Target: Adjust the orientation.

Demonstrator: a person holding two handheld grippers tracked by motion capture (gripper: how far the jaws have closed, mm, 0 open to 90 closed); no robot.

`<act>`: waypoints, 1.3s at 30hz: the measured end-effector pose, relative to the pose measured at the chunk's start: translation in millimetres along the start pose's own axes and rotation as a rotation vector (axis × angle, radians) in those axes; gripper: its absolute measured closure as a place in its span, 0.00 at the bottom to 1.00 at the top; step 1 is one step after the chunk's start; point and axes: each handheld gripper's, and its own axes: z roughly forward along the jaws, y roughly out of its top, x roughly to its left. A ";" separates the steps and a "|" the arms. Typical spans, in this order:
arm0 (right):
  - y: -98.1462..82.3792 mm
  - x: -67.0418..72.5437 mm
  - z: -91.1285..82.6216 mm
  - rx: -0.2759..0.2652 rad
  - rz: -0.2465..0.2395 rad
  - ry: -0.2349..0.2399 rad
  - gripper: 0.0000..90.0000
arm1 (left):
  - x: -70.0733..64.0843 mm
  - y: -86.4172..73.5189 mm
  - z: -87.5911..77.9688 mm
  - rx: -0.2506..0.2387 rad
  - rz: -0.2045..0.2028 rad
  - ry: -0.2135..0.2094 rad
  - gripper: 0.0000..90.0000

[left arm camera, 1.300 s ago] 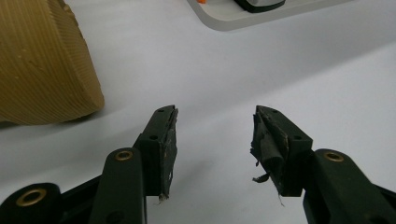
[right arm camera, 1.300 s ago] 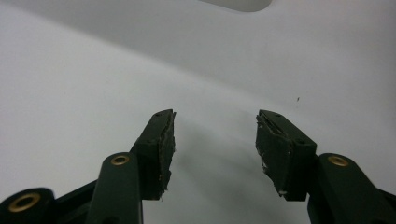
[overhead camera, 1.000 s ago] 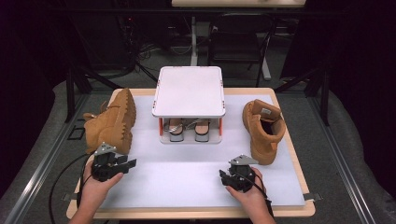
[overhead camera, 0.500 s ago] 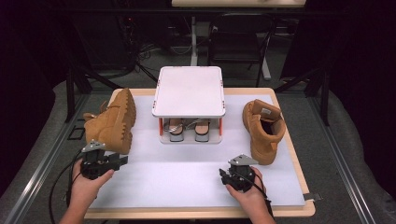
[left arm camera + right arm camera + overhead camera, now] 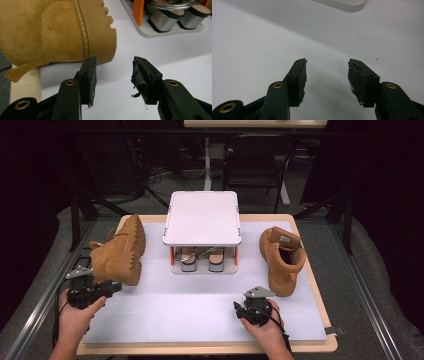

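Observation:
A tan boot [image 5: 120,252] lies on its side at the left edge of the table, sole facing right. My left gripper [image 5: 114,288] hovers just in front of its heel end, open, with nothing between the pads; the jaws have just spread slightly wider. In the left gripper view the boot's heel and sole [image 5: 50,30] sit just beyond the left fingertip of the gripper [image 5: 114,63]. A second tan boot [image 5: 281,257] stands upright at the right. My right gripper [image 5: 237,309] rests low over the white mat, open and holding nothing [image 5: 327,67].
A white-topped rack [image 5: 202,217] with orange posts stands in the middle of the table, a pair of silver-heeled shoes [image 5: 200,259] on its lower shelf. A white mat [image 5: 200,320] covers the wooden table. Dark floor, cables and frame legs surround the table.
My left gripper has moved left and slightly up, from the mat's front area to just beside the lying boot's heel. The right gripper has kept still.

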 end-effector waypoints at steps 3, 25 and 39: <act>-0.3 -0.7 0.0 -0.001 0.006 0.002 0.54 | 6.9 7.5 -0.6 0.001 -0.009 0.021 0.58; -3.2 -5.2 3.1 0.016 0.025 0.013 0.52 | 49.4 70.5 22.3 0.093 -0.136 0.129 0.39; -4.3 -4.9 4.2 0.021 0.024 0.024 0.51 | 71.1 73.7 29.4 0.144 -0.159 0.183 0.38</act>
